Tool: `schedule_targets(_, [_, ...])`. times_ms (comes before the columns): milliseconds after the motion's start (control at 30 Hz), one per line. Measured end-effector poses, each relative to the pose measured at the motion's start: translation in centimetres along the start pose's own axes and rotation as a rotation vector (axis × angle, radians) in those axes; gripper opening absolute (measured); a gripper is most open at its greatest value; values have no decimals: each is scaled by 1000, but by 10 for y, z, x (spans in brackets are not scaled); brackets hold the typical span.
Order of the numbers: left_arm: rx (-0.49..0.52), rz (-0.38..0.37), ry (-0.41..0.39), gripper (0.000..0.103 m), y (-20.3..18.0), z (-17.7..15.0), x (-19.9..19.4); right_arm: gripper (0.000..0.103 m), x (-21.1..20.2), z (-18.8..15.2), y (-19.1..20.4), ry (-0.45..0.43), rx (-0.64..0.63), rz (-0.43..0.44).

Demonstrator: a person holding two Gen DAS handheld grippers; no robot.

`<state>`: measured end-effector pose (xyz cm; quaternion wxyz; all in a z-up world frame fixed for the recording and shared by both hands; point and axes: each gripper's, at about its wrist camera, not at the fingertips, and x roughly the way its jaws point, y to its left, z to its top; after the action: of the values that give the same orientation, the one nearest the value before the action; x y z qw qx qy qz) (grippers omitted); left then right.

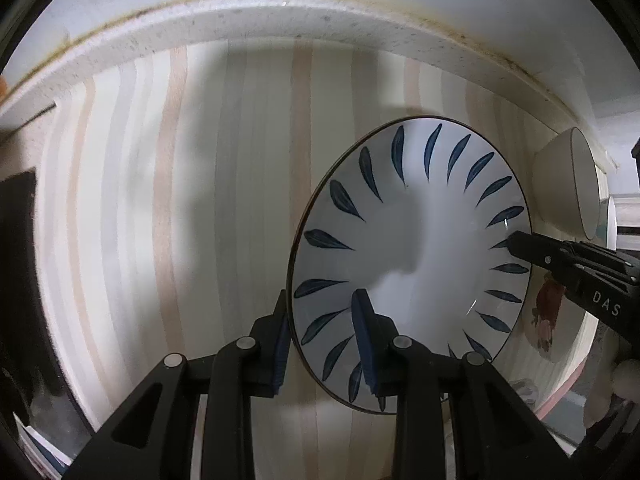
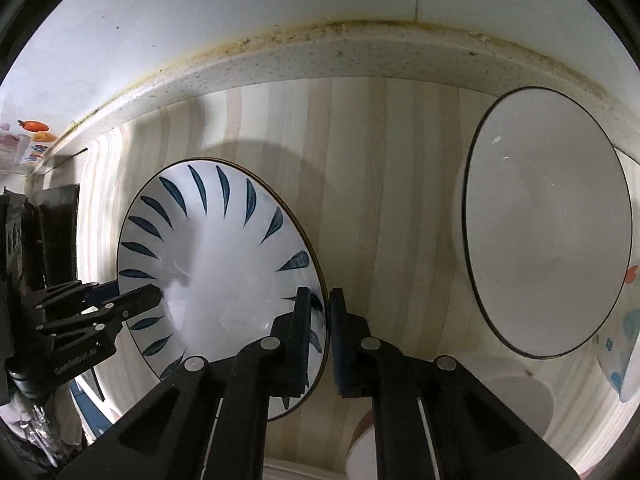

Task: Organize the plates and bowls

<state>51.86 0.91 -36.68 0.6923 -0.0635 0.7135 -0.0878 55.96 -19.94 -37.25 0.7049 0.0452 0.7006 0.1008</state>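
Underneath everything, a counter (image 1: 248,200) covered in pale wood-grain stripes of cream, grey and pink is seen, bordered at the back by a speckled white ledge (image 1: 280,20). Above the ledge a white wall (image 2: 240,8) rises, and the joint between the two is stained yellow-brown with dark specks.

A blue-leaf plate (image 1: 412,240) is held over the middle of the counter, gripped at opposite edges. The left gripper (image 1: 324,340) is closed on the plate's near-left rim, one pad outside and one inside the rim. The right gripper (image 2: 320,332) is clamped tight on the opposite rim (the rim is seen as a thin line between its two pads).

Toward the right edge of the counter a plain white bowl (image 2: 548,224) with a dark rim is seen, and just beyond it, at the far right edge, a bowl with coloured dots (image 2: 624,332) is partly cut off. Near the front edge, below the right gripper, the tops of smaller white dishes (image 2: 516,400) are visible, though their kind cannot be told. Dark objects (image 1: 20,260) are seen past the left edge of the counter.
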Motion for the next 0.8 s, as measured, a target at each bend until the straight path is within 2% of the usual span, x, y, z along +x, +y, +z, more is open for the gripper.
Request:
schedule_targets(333, [31,-10,-55,27,-28,-35,-45,11,-37,-17,-8,-17,-22,45])
schedule_targets(467, [58,-12,-85,27,-26,-59,-71,11,-58,-29,-9,-33,-41,47])
schedule_targets(600, [80,-11,-115,27,-33,-85,-91,11,-80,-51,-10,-51,-46,61])
schedule_targets(733, [97,-17,-136,27,-41,-90,-106,11,-96,-80,-13,-55,-55,72])
schedule_targets(800, [112,-17,-145,27,-49,-104,-111,11,-100,-95,-13,-53,-59,74])
